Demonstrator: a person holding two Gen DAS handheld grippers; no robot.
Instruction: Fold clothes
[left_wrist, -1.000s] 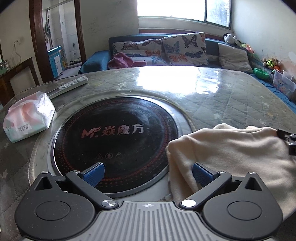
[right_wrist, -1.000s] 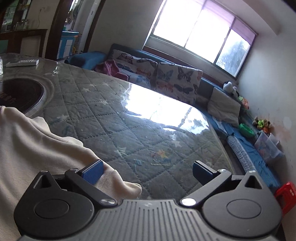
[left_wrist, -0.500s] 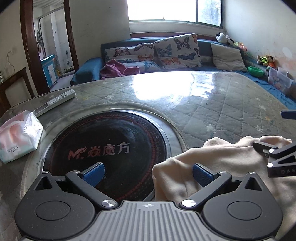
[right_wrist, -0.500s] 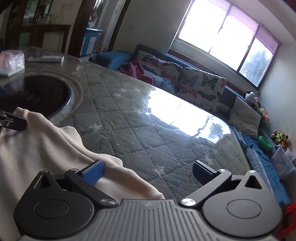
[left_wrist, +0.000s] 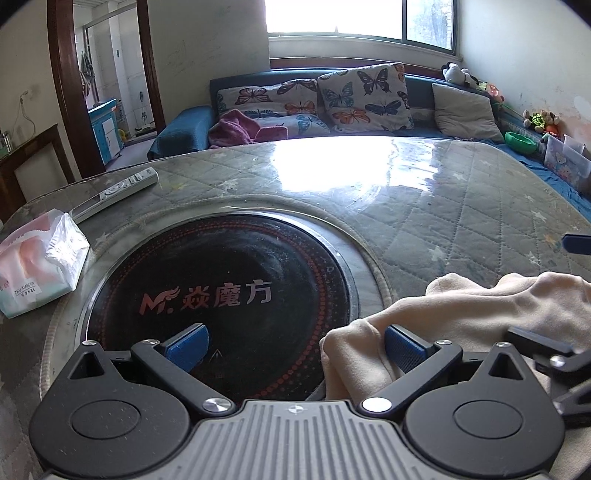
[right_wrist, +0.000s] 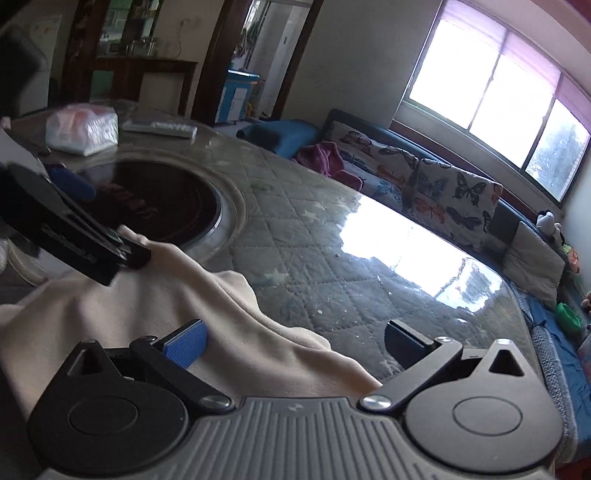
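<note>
A cream fleece garment lies bunched on the quilted table top, right of the round black cooktop. My left gripper is open; its right pad rests against the garment's folded edge and its left pad hangs over the cooktop. In the right wrist view the same garment spreads under my right gripper, which is open, with its left pad over the cloth. The left gripper's finger presses onto the cloth's far corner. Part of the right gripper shows at the left view's right edge.
A black induction cooktop is set into the glass-covered table. A tissue pack and a white remote lie at the left. A sofa with butterfly cushions stands beyond the far edge.
The two grippers have come closer together over the garment, and the cloth has bunched up between them. The right gripper has turned left, so the cooktop and left gripper now show.
</note>
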